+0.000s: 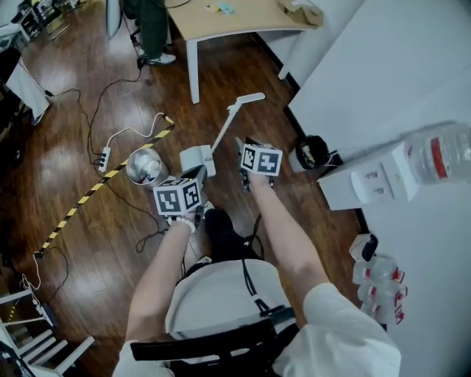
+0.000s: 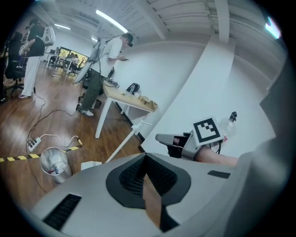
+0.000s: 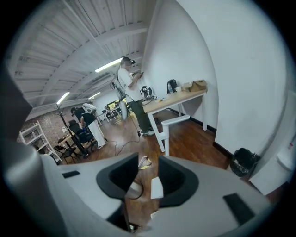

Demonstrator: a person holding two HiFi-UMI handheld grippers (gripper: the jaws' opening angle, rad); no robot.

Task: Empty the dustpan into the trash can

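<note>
- dustpan (image 1: 199, 158), centre: white;
- trash can (image 1: 146, 168), left of centre: silvery;
- floor tape (image 1: 81, 202), left: yellow-and-black stripes;
- floor (image 1: 88, 59): dark brown wood;
- bin (image 1: 313, 151), right: black;
- marker cubes (image 1: 179, 197), centre: black-and-white squares

Bright, even indoor light from ceiling strip lights (image 2: 108, 19). Pale glare patches on the wood floor (image 1: 51, 158), and a sheen on the metal trash can (image 1: 138, 160). Shadows soft, faint beneath the table (image 1: 221, 18). Both gripper views fisheye: dark rounded corners, walls bowed. Plastic bottle (image 1: 441, 151) at head view's right edge blurred.
</note>
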